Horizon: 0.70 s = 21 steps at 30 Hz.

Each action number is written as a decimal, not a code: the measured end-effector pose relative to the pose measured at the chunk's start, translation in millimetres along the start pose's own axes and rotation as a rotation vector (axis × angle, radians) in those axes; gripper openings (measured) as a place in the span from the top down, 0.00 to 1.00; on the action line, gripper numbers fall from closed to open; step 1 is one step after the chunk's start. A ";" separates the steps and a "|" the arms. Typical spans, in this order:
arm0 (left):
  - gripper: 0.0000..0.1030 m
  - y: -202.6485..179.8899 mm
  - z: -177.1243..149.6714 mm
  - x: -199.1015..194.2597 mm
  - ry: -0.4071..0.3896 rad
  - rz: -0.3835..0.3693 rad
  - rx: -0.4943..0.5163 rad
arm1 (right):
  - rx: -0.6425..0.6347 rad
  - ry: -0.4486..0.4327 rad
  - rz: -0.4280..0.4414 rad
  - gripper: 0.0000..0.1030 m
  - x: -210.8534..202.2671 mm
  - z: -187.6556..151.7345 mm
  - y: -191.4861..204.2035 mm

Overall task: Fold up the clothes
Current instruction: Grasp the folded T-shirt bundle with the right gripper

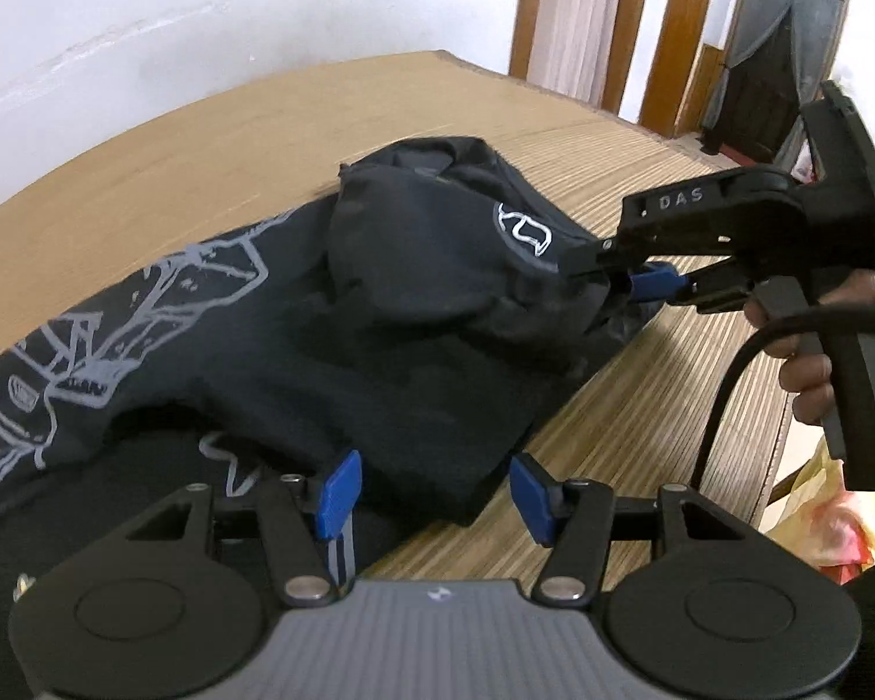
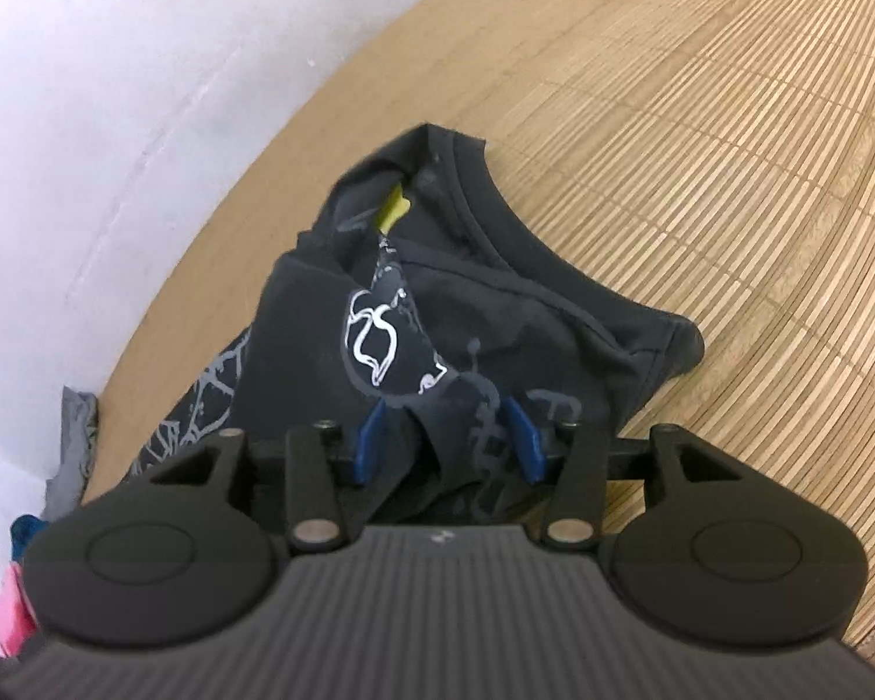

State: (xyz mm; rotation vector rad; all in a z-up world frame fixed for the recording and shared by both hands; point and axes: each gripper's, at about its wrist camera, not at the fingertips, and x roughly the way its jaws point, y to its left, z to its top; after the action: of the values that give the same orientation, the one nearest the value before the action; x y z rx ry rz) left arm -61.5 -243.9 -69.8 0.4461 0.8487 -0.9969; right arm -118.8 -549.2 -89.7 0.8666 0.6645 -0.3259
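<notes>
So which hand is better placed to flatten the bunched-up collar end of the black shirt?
Probably right. The right gripper sits open at the bunched collar end of the black shirt, fabric between its pads. The left gripper hovers open over the shirt's near edge.

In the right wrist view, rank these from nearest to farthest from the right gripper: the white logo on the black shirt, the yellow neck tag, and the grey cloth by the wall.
From the right gripper:
1. White logo, just ahead on the black shirt.
2. Yellow neck tag, farther ahead inside the collar.
3. Grey cloth, far left by the wall.
</notes>
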 end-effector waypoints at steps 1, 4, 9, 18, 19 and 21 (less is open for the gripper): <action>0.43 0.1 -1.6 0.1 0.002 0.004 -0.008 | -0.001 0.001 0.000 0.52 -1.1 -0.2 0.2; 0.42 2.2 -4.3 4.0 0.024 0.017 -0.039 | 0.008 0.000 0.005 0.52 -2.0 -0.4 -0.5; 0.44 -0.3 -3.4 23.3 0.082 0.099 -0.065 | 0.035 -0.006 0.015 0.52 -4.1 -1.1 -2.7; 0.80 -7.6 -5.3 3.8 0.002 0.167 -0.047 | 0.081 -0.012 0.065 0.52 -5.3 -0.1 -11.6; 0.80 -4.2 -5.3 -0.2 -0.006 0.175 -0.067 | 0.105 -0.009 0.080 0.52 -5.2 0.5 -14.4; 0.81 2.8 -6.8 -7.0 -0.008 0.195 -0.099 | 0.157 -0.007 0.106 0.52 -7.0 1.5 -20.8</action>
State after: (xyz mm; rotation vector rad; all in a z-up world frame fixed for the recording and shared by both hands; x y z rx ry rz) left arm -63.8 -234.1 -68.5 0.4310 0.8265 -0.7728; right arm -134.3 -563.3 -96.7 1.0462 0.5895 -0.2884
